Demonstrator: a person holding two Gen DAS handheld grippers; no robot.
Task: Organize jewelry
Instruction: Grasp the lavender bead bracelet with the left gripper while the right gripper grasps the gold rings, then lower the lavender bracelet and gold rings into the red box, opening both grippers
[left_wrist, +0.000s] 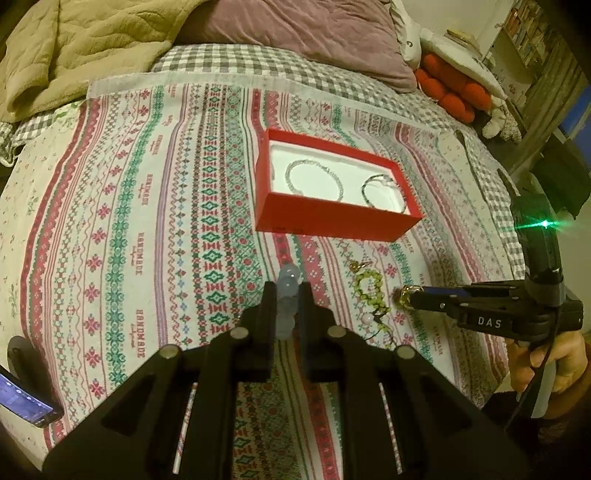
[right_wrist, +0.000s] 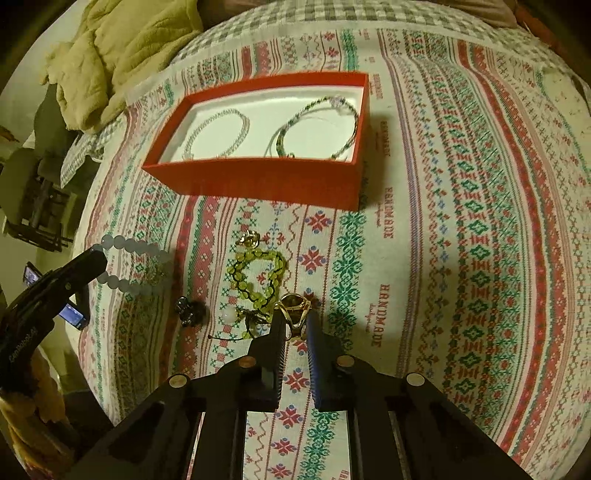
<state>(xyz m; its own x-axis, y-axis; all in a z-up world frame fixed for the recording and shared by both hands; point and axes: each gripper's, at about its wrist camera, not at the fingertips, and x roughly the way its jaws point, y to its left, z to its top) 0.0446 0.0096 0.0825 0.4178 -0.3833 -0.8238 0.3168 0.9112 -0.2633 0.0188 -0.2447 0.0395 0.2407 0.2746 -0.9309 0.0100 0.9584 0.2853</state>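
Nearest the front edge of the cloth (right_wrist: 461, 258), the right gripper (right_wrist: 295, 325) is clenched on a gold ring (right_wrist: 291, 304), its pads pinching the band from both sides. Just left of it, the left gripper (left_wrist: 287, 295) is clamped on a pale bead bracelet (right_wrist: 136, 264), a few beads showing between its fingers and the rest of the loop hanging out past the tips. Between the two grippers lie a green bracelet (right_wrist: 258, 277), a small dark piece (right_wrist: 190, 310) and a gold earring (right_wrist: 251, 238), all still on the cloth. Farther back, toward the middle of the cloth, sits the red box (right_wrist: 258, 181), already holding a silver bracelet (right_wrist: 221, 133) and a dark one (right_wrist: 321, 125). The ring looks thinly held, so a tilt on the way to the box could let it slip and roll off. The bracelet's loose loop could snag the box rim or drag the green bracelet.
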